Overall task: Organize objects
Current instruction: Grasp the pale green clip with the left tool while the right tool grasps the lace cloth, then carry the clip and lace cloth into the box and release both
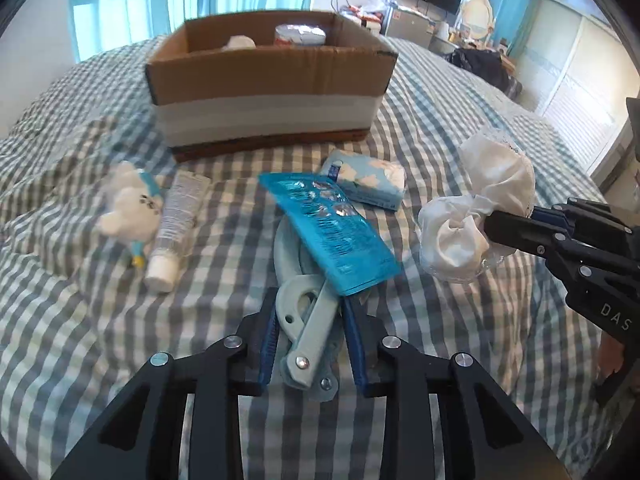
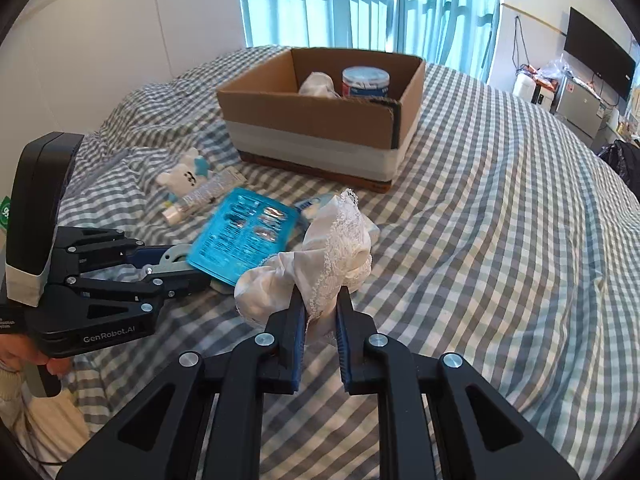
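Observation:
My left gripper [image 1: 310, 304] is shut on a pale blue plastic tool [image 1: 308, 328] lying on the checked bed, under a blue blister pack [image 1: 328, 228]. My right gripper [image 2: 319, 300] is shut on a white lace-trimmed cloth [image 2: 332, 248], also seen in the left wrist view [image 1: 476, 208], held just above the bed. An open cardboard box [image 1: 272, 92] stands beyond, holding a tin [image 1: 300, 34] and a white bundle [image 1: 240, 43]. A tissue pack [image 1: 368, 178], a tube [image 1: 176, 220] and a white plush toy [image 1: 128, 208] lie in front of the box.
The checked bedsheet [image 2: 500, 220] spreads wide to the right of the box. A window with blue curtains is behind the bed. A TV [image 2: 600, 56], shelves and a dark bag [image 2: 624, 160] stand at the far right.

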Available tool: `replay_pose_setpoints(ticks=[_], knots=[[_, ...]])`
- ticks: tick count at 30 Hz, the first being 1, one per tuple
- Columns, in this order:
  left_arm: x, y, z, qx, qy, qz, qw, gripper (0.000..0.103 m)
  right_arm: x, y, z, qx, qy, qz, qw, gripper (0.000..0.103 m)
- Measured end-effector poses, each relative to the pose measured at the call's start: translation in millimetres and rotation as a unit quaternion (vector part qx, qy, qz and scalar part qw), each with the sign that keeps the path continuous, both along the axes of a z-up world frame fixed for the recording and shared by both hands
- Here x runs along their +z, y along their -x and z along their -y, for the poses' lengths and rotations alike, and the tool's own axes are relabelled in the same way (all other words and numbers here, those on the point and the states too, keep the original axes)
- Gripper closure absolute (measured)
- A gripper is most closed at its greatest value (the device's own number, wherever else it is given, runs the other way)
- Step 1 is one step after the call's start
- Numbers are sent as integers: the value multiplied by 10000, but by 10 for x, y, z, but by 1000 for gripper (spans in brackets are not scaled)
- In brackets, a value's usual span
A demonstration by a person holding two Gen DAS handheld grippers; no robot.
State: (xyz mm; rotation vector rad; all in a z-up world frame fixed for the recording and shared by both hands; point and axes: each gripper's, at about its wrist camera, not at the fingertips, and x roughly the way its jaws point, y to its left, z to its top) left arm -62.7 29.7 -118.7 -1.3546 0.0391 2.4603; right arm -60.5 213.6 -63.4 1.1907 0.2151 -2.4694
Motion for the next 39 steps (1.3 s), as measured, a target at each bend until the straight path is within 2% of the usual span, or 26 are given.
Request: replay_pose_setpoints(ticks=[11, 19, 26, 33, 39], knots=[[546, -205, 202, 244, -63, -699, 9972, 73, 492, -274, 213, 72, -115, -540, 9984, 90], [919, -314, 175, 169, 52, -1126, 9935, 73, 785, -437, 272, 93, -149, -853, 9962, 90], [1281, -254, 159, 119, -92, -1450, 9893, 73, 1110, -488, 282, 105, -146, -1174, 9929, 90], [1581, -3, 131, 114, -70, -1759, 9843, 73, 1465, -273, 306, 100, -81, -1484, 9888, 90], [1778, 397, 99, 138, -82, -1959, 9805, 73, 1719, 120, 400, 123, -32, -1678, 9857, 90]])
